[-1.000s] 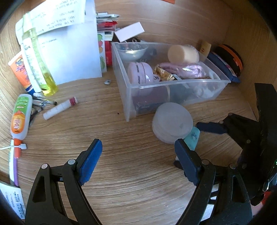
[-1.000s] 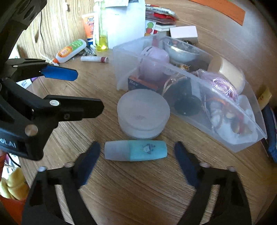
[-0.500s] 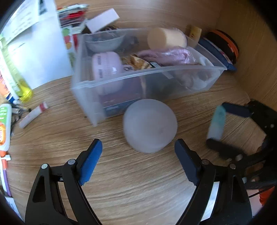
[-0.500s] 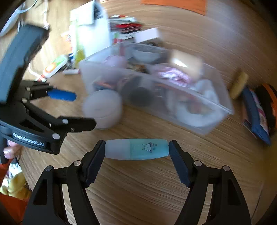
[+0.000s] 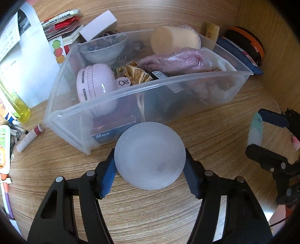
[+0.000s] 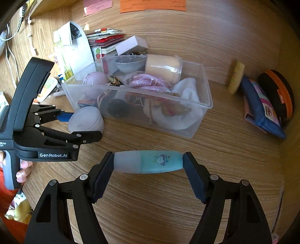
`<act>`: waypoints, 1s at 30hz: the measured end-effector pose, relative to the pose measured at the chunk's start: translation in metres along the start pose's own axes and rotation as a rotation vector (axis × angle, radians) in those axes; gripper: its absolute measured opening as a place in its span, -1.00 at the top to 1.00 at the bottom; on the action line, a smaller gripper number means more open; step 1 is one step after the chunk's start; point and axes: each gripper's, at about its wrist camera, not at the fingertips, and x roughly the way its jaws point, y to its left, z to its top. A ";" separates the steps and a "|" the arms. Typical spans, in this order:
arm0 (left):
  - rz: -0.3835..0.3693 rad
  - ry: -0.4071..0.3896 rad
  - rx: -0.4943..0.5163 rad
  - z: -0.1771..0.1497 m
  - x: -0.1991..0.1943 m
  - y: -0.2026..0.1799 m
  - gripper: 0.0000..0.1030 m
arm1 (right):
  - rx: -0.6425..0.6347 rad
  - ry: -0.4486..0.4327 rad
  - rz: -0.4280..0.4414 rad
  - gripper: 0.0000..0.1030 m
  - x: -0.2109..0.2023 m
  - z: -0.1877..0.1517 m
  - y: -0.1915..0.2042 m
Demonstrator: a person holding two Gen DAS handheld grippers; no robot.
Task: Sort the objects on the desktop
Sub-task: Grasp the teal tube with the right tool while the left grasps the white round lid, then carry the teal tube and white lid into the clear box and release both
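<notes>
My left gripper [image 5: 150,178] has just clamped the frosted jar [image 5: 150,157]; right gripper [image 6: 148,175] holds the teal tube [image 6: 148,161] lifted (both bound for the near bin [image 5: 131,90], I judge).

Bin [image 5: 131,93] lower contents murky through wall; receipt [image 5: 11,37] print probably unreadable.

Orange papers [image 6: 152,5] and a pink one [image 6: 97,5] — pinned on wooden wall [image 6: 206,33].

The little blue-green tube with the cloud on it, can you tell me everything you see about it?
The tube is a small, rounded plastic piece, teal with a frosted, paler cap on one end and a tiny cloud picture printed on its side. It lies crosswise, gripped end to end between the fingers of the right gripper, above the wooden desk, in front of the clear bin.
</notes>
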 end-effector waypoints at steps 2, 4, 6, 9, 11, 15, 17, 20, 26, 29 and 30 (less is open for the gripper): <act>-0.002 0.000 -0.003 -0.003 -0.003 0.001 -0.26 | 0.009 -0.002 0.002 -0.39 0.000 0.000 -0.001; -0.002 -0.009 -0.006 -0.005 -0.007 0.002 -0.26 | 0.019 -0.008 0.005 -0.39 -0.001 0.000 -0.002; -0.008 -0.022 -0.011 -0.006 -0.013 -0.001 -0.26 | 0.032 -0.015 0.008 -0.39 -0.004 0.001 -0.004; -0.027 -0.051 -0.025 -0.008 -0.028 0.004 -0.26 | 0.049 -0.035 0.008 -0.39 -0.011 0.004 -0.007; -0.031 -0.080 -0.031 -0.008 -0.041 0.008 -0.26 | 0.055 -0.051 0.007 -0.39 -0.015 0.008 -0.008; -0.026 -0.139 -0.041 -0.006 -0.065 0.016 -0.26 | 0.067 -0.095 0.003 -0.39 -0.026 0.019 -0.009; -0.023 -0.164 -0.048 -0.006 -0.077 0.021 -0.26 | 0.075 -0.122 0.003 -0.39 -0.033 0.025 -0.011; -0.010 -0.208 -0.073 0.002 -0.094 0.030 -0.26 | 0.081 -0.156 -0.002 -0.39 -0.040 0.034 -0.014; -0.009 -0.277 -0.120 0.020 -0.113 0.044 -0.26 | 0.090 -0.196 -0.015 -0.39 -0.045 0.051 -0.017; -0.013 -0.305 -0.137 0.032 -0.119 0.049 -0.26 | 0.101 -0.213 -0.009 -0.39 -0.045 0.062 -0.019; -0.008 -0.313 -0.140 0.036 -0.120 0.050 -0.26 | 0.103 -0.216 -0.009 -0.39 -0.045 0.065 -0.019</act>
